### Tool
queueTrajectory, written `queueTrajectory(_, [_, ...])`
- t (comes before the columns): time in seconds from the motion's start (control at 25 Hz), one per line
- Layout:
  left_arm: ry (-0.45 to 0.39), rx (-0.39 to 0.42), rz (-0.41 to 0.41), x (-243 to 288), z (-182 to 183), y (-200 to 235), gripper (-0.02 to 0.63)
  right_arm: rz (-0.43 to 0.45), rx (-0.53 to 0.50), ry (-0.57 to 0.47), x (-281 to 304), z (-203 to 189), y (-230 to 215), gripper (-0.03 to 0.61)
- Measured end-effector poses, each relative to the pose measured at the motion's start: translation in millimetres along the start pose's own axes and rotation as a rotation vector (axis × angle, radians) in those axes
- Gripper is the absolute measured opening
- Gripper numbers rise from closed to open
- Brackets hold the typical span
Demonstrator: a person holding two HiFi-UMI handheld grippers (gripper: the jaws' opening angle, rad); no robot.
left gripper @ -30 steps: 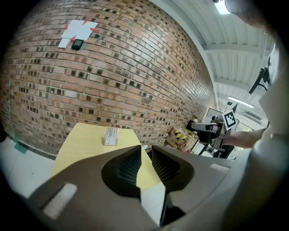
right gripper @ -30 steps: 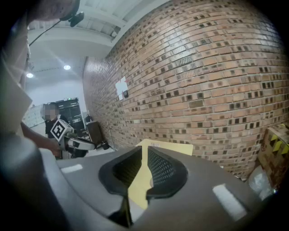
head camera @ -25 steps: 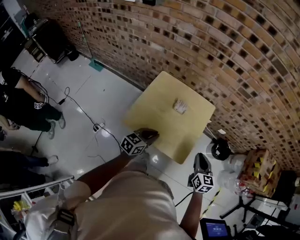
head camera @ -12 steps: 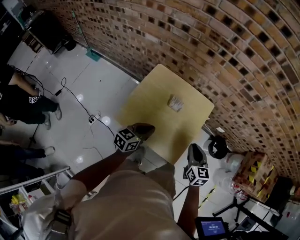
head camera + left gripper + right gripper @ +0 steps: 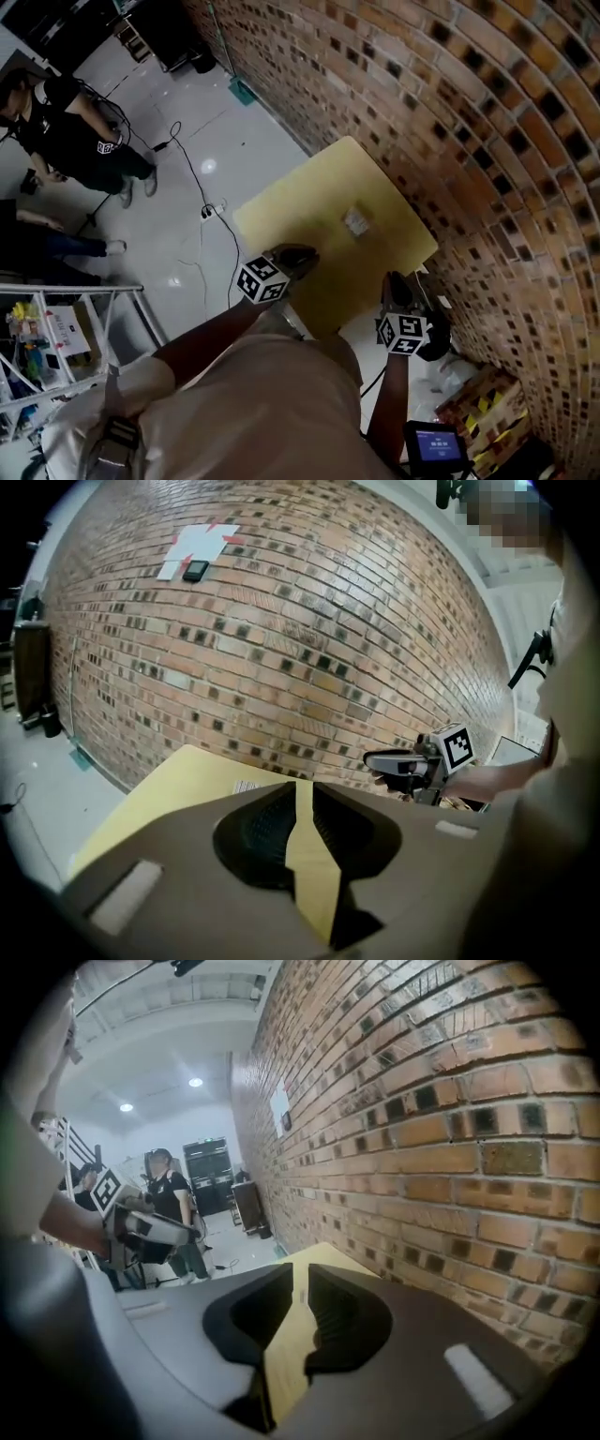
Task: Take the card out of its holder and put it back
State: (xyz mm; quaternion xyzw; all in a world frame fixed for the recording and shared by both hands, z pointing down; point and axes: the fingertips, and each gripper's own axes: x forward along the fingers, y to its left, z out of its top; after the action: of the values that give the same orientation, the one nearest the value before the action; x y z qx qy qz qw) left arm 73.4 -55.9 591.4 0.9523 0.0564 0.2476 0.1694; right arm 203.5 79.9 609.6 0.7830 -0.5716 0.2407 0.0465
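A small pale card holder [image 5: 356, 221] lies on the square yellow table [image 5: 309, 216] against the brick wall; whether a card is in it is too small to tell. My left gripper [image 5: 302, 253] hangs over the table's near edge, well short of the holder. Its jaws stand a narrow gap apart with nothing between them and have just been opening. In the left gripper view the holder [image 5: 246, 786] shows beyond the left gripper [image 5: 302, 794]. My right gripper [image 5: 395, 279] floats off the table's right corner. Its jaws have also just been opening, and the right gripper [image 5: 300, 1274] is empty.
The brick wall [image 5: 450, 122] runs behind the table. Two people [image 5: 75, 141] stand on the white floor at the left, with a cable [image 5: 202, 202] trailing there. A metal rack [image 5: 66, 337] is at lower left. A black bin [image 5: 441, 337], boxes [image 5: 487, 412] and a lit screen [image 5: 436, 445] lie at the right.
The head view has swung, so the table sits more central. Both grippers have moved closer to the table, the right one up beside its right corner. Neither holds anything.
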Motion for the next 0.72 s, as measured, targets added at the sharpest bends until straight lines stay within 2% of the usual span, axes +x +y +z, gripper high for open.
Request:
queueTrajectory(0.32, [-0.037, -0.039, 0.146, 15, 4, 0, 0.084, 0.163, -0.083, 0.079, 59, 7, -28, 0.057])
queueTrajectory(0.72, [-0.038, -0.112, 0.276, 2, -9, 16, 0.100, 0.288, -0.225, 0.225, 148, -25, -37, 0.074])
